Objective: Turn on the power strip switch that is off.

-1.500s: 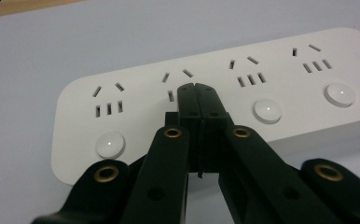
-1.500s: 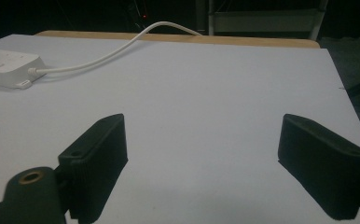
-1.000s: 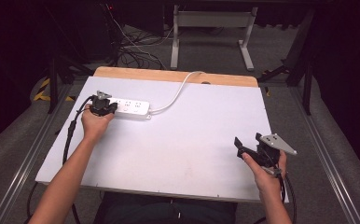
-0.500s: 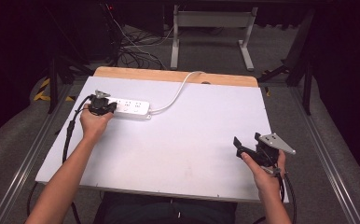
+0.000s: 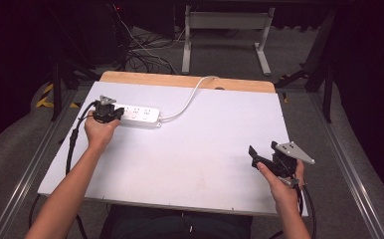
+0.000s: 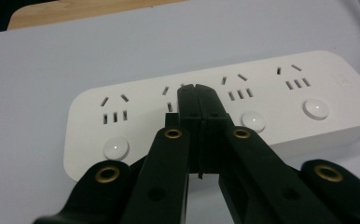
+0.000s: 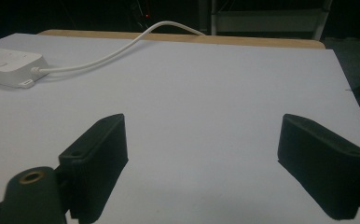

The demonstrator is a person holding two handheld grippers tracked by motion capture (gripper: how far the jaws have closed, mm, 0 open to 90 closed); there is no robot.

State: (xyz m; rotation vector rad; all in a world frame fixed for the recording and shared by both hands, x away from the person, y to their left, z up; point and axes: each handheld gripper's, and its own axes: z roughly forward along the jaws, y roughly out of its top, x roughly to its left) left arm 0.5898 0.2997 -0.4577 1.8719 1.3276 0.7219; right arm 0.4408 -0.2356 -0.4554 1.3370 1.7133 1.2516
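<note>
At table's (image 5: 190, 164) far left: white strip (image 5: 139, 115), cord running to far edge. Left gripper (image 6: 197, 93) clenched, tips over strip's sockets. Right gripper (image 7: 201, 161) released wide, near right edge.

Open white table (image 5: 200, 164) centre, near, right: free passage. Far left obstructed by power strip (image 5: 138, 115); its cord (image 5: 187, 102) crosses toward far edge. L gripper (image 5: 106, 113) closed at strip's left end.
</note>
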